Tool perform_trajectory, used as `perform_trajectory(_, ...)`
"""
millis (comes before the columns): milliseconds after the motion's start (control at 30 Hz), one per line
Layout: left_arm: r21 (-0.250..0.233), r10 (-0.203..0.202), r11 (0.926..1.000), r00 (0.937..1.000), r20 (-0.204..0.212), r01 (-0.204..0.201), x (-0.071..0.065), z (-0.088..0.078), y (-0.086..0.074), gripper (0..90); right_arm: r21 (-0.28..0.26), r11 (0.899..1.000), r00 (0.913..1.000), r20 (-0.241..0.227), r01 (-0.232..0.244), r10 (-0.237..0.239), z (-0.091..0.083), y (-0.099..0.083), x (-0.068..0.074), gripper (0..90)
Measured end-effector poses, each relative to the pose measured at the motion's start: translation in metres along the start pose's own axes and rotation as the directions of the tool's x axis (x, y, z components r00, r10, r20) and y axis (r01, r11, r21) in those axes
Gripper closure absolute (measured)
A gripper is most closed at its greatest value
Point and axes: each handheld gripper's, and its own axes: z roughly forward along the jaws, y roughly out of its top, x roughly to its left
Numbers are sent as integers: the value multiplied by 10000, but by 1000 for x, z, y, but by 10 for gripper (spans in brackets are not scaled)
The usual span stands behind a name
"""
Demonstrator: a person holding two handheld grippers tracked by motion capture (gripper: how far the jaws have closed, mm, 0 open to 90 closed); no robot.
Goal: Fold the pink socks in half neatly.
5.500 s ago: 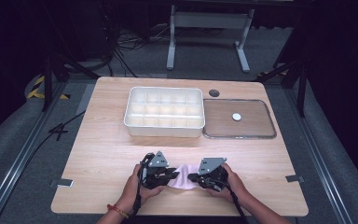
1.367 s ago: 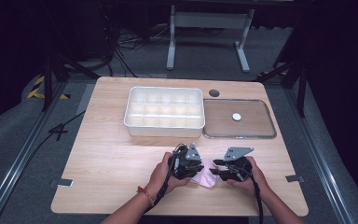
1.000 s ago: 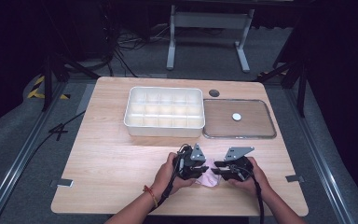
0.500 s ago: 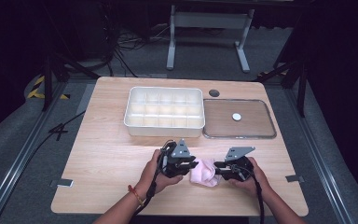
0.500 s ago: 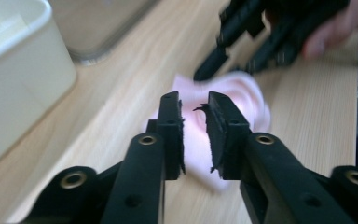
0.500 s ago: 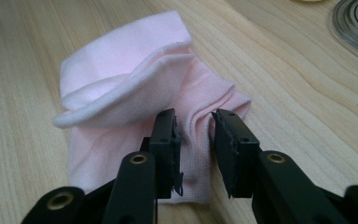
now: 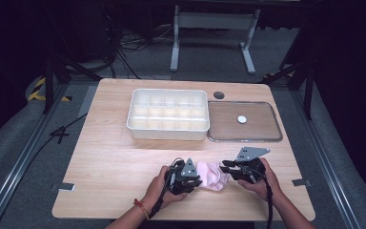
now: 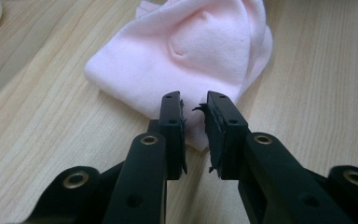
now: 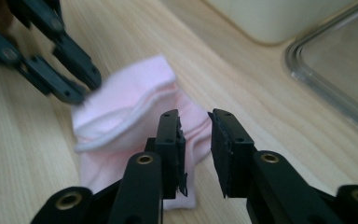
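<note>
Both black two-jaw grippers sit low near the front edge of the pale wooden table, the left gripper and the right gripper flanking a folded pink sock that lies flat between them. From the left gripper view, the left gripper has its jaws slightly parted, a narrow gap between them, tips over the near edge of the pink sock with nothing held. The right gripper view adds detail the high view lacks: the right gripper is likewise slightly open and empty, poised above the sock, whose white-trimmed cuff edge and layered fold show clearly, with the left gripper's dark linkage touching the sock's far side. Toward the back edge, the high view shows a white compartmented plastic tray and, just beside it, a clear rectangular lid with a small white knob.
</note>
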Motion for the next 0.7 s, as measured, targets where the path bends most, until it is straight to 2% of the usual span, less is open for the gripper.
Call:
perform_trajectory(33,-46,-75,10000,10000,-18,75,0,2,-1,766,-501,9987,10000,-37,30,-32,-7,5,4,760)
perform_trajectory(133,-82,-73,9999,10000,-22,73,0,2,-1,766,-746,9970,9997,-64,216,-221,-10,9,8,769)
perform_trajectory(167,-58,-58,10000,10000,-38,57,0,2,-1,765,-1006,9940,9988,-170,441,-460,-13,14,15,786)
perform_trajectory(233,-55,-44,10000,10000,-32,44,0,2,-1,765,-1062,9930,9983,-207,514,-539,-13,16,18,791)
perform_trajectory(300,-64,-56,10000,10000,-17,56,0,3,-2,763,-1165,9901,9955,-441,780,-836,-11,20,25,798)
perform_trajectory(367,-83,-114,9999,9999,0,114,1,3,-3,762,-1106,9895,9931,-608,932,-1004,-8,21,31,800)
perform_trajectory(467,-87,-18,10000,10000,-11,18,2,2,-3,759,-739,9891,9874,-841,1277,-1338,2,21,39,811)
perform_trajectory(567,-110,-129,9999,9999,69,129,2,3,-4,757,-295,9885,9851,-835,1484,-1504,9,17,40,822)
perform_trajectory(700,-253,-274,9993,9996,75,276,2,3,-6,745,469,9832,9833,-546,1764,-1738,16,9,36,828)
